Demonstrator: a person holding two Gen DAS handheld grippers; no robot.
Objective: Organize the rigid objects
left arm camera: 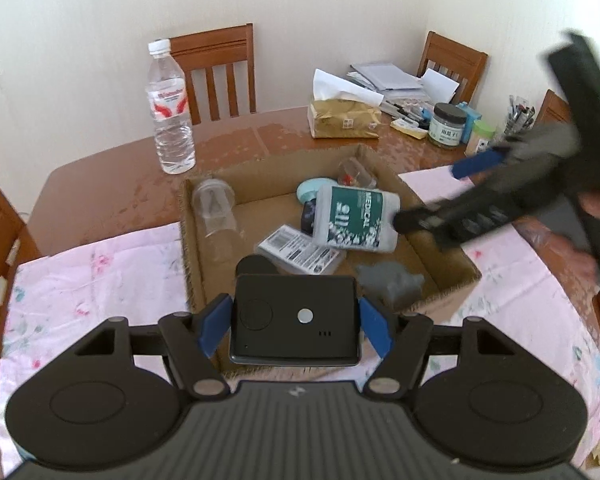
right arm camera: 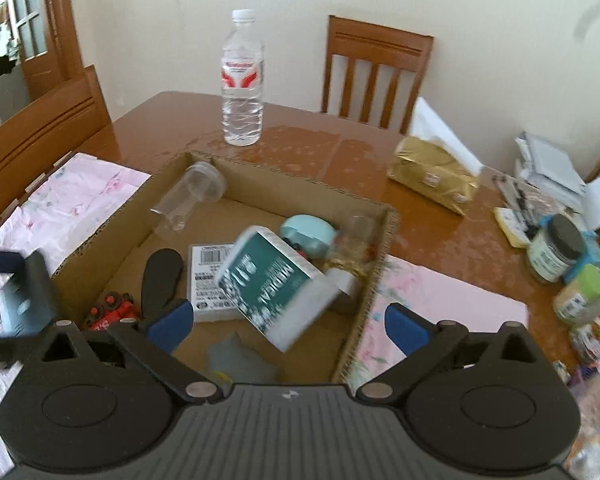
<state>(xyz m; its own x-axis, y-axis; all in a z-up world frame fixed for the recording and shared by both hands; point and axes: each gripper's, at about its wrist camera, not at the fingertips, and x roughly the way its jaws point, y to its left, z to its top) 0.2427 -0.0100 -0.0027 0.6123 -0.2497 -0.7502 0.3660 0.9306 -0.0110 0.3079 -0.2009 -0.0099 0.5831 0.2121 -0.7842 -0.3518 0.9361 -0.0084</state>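
My left gripper (left arm camera: 294, 326) is shut on a flat black device (left arm camera: 294, 320) and holds it over the near edge of an open cardboard box (left arm camera: 440, 236). In the box lie a green-and-white medical bottle (left arm camera: 356, 216), tilted, a white barcode pack (left arm camera: 300, 250), a clear cup (left arm camera: 216, 208), a teal round case (left arm camera: 312, 192) and a grey lump (left arm camera: 392, 280). My right gripper (right arm camera: 286, 324) is open and empty just above the box's near right side; the medical bottle (right arm camera: 276, 284) is blurred between its fingers. A red toy (right arm camera: 110, 312) and a black oval (right arm camera: 160, 276) lie at the box's left.
A water bottle (left arm camera: 170, 108) stands behind the box on the brown table (left arm camera: 112, 184). A gold tissue pack (left arm camera: 344, 120), jars (left arm camera: 448, 124), pens and papers crowd the far right. Pink floral cloth (left arm camera: 92, 280) lies around the box. Wooden chairs (left arm camera: 220, 68) ring the table.
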